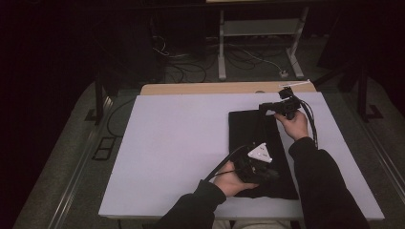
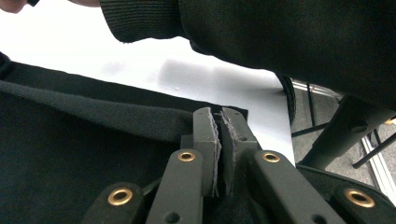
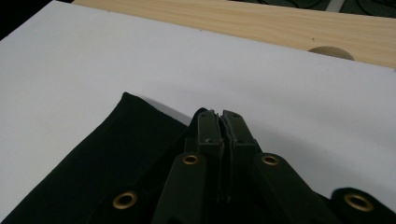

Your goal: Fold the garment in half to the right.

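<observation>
— Looking down from the high view, where is the black cloth (image 1: 260, 143)?

— It lies flat on the white sheet that covers the table (image 1: 181, 143), toward the right half, a long dark strip running from the near edge up toward the far side. A bare wooden strip of the table shows beyond the sheet.

— And the left hand-held gripper (image 1: 272, 174)?

— Low over the near end of the cloth, held in the person's left hand (image 1: 229, 181), with its grey three-cornered plate on top. In the left gripper view its jaws are pressed together on a raised fold of the cloth (image 2: 116, 114); the fabric sits pinched between the pads, close to the cloth's corner at the table's edge. The person's dark sleeve (image 2: 280, 37) crosses the top of that view.

— The right hand-held gripper (image 1: 267, 107)?

— At the far end of the cloth, in the right hand (image 1: 293, 124), cable trailing back along the forearm. In the right gripper view (image 3: 220, 114) the jaws stand closed together at the cloth's far edge (image 3: 121, 154), with black fabric bunched up around them. It looks clamped on that edge, though the material between the pads is hard to make out against the black jaws.

— So both ends are taken?

— Yes, one hand-held gripper at each end, well apart, the cloth lying between them on the sheet.
</observation>
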